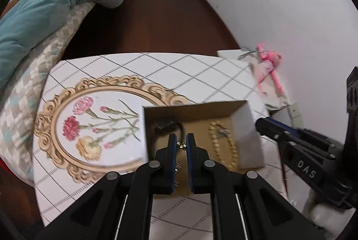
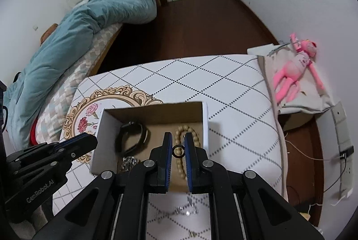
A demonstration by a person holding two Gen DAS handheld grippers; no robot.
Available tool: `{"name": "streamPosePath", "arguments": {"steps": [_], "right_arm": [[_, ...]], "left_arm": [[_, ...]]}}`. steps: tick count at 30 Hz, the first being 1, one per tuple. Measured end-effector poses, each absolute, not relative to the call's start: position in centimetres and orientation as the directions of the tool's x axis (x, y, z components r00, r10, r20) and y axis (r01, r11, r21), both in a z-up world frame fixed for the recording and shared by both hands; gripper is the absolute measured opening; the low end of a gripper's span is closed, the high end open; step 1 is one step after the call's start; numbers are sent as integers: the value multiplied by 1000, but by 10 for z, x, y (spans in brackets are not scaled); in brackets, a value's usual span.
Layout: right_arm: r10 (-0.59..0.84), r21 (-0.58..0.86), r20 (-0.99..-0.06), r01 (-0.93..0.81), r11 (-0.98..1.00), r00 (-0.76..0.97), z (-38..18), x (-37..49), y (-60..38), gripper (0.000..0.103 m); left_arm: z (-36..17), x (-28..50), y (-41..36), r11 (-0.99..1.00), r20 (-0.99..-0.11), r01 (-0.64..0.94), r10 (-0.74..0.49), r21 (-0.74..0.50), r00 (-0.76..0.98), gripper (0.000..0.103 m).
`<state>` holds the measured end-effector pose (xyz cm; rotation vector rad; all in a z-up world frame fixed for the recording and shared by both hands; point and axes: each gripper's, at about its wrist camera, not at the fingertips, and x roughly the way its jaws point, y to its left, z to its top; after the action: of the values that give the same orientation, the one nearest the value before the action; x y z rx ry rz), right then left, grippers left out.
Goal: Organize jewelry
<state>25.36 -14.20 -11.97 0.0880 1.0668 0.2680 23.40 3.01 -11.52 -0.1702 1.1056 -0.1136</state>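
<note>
The left hand-held gripper (image 1: 181, 146) hangs over the open cardboard box (image 2: 205, 119) on the quilted surface (image 2: 235, 88), its jaws nearly closed on a small gold earring (image 1: 181, 145). The right hand-held gripper (image 2: 178, 148) pinches a dark ring (image 2: 178, 151) above the same box. Inside lie a black bracelet (image 2: 132, 137) and a beaded bracelet (image 2: 188, 135). A silver chain (image 2: 185, 209) rests on the surface outside.
</note>
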Motion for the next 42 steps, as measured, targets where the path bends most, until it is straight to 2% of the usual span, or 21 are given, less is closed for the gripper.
{"name": "streamPosePath", "arguments": {"steps": [5,6,7,8,9,10,12,14,15,16,17,19,21,27,35,42], "right_arm": [[220,165,-903,-174,971,370,-134,282,-136,13],[214,159,-907,-174,972,362,-136,283,-136,13],[208,154,-911,-173,973,357,-137,284,-136,21],[202,148,-911,-171,974,359,-137,283,-136,36],[199,145,-909,-171,975,365,-136,282,-136,43],[194,138,-906,-171,975,376,-134,281,-136,51],[170,108,-899,-172,979,404,-128,276,-135,51],[151,82,-890,-175,981,431,-122,271,-134,52],[135,63,-883,-171,983,449,-118,267,-133,54],[108,33,-876,-165,986,470,-113,265,-133,67],[85,6,-867,-160,987,491,-108,262,-132,84],[20,-59,-845,-132,989,534,-98,255,-133,96],[-7,-83,-834,-113,990,552,-91,246,-135,101],[-61,-121,-810,-65,991,583,-84,220,-146,102],[-58,-109,-792,-47,993,608,-76,178,-154,102],[-23,-74,-838,-72,995,544,-106,139,-153,102]], "left_arm": [[-125,249,37,987,-907,-31,-130,-155,401,9],[-126,250,37,990,-910,-34,-112,-137,400,14],[-127,251,36,992,-911,-36,-93,-117,401,26],[-127,250,36,995,-910,-41,-67,-92,408,35],[-126,248,37,996,-907,-46,-48,-74,419,59],[-125,247,38,996,-902,-49,-41,-69,430,70],[-122,243,39,997,-888,-50,-28,-57,458,72],[-120,241,39,998,-883,-52,-17,-46,469,86],[-119,239,38,998,-878,-52,-13,-43,479,96],[-116,235,38,998,-867,-53,-2,-32,498,100],[-113,233,38,998,-858,-59,11,-22,513,100],[-108,226,40,997,-843,-70,30,-9,537,102],[-102,218,43,996,-828,-88,40,-11,559,102],[-91,196,54,991,-810,-128,50,-32,585,102],[-85,155,49,992,-795,-125,54,-28,604,102],[-116,123,48,990,-836,-139,73,-4,545,102]]}}
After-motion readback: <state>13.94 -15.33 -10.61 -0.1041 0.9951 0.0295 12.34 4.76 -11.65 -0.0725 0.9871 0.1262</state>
